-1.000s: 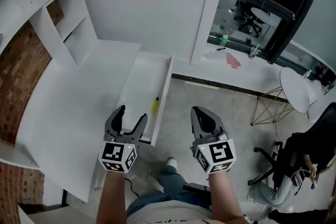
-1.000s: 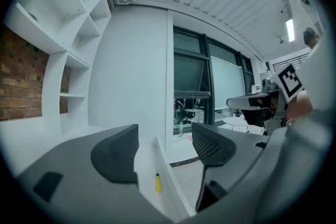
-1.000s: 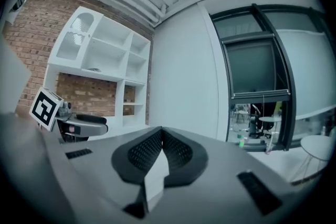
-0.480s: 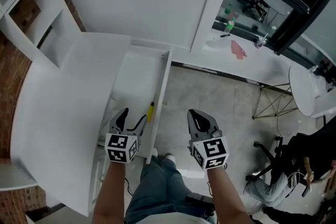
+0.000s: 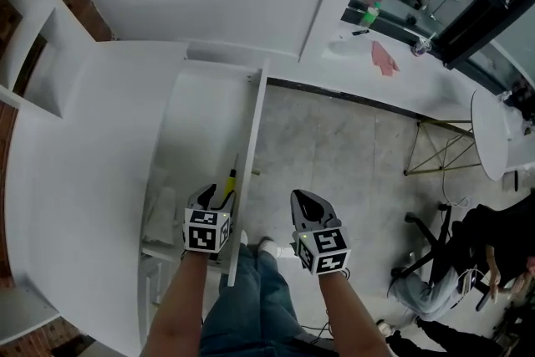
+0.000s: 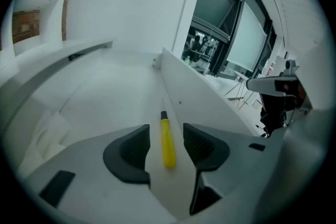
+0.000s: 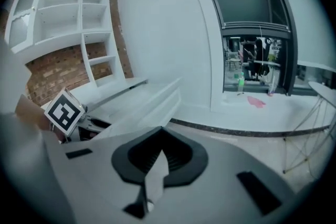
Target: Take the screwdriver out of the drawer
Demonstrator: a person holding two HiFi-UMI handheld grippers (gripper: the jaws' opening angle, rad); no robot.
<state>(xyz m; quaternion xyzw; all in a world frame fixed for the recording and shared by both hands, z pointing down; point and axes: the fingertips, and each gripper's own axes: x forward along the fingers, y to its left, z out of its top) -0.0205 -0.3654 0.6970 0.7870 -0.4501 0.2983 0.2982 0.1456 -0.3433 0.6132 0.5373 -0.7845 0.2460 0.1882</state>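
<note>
A yellow-handled screwdriver [image 5: 231, 179] lies in the open white drawer [image 5: 194, 123], along its right wall. In the left gripper view the handle [image 6: 167, 140] lies between the two dark pads [image 6: 132, 151] without touching either. My left gripper [image 6: 164, 145] is low inside the drawer [image 6: 107, 97], its jaws closing around the handle. From the head view the left gripper [image 5: 217, 197] covers the handle's near end. My right gripper [image 5: 304, 200] hangs over the floor to the right of the drawer, shut and holding nothing [image 7: 160, 132].
The drawer's right wall [image 6: 197, 99] runs close beside the screwdriver. A white desktop [image 5: 84, 171] lies to the left, with shelves [image 7: 89, 23] on a brick wall. A person's leg and shoe [image 5: 266, 247] are below the drawer. An office chair [image 5: 456, 263] stands at the right.
Both grippers have sunk toward the drawer. The left one has come down over the screwdriver's handle, and its jaws have narrowed. The right one has stayed shut.
</note>
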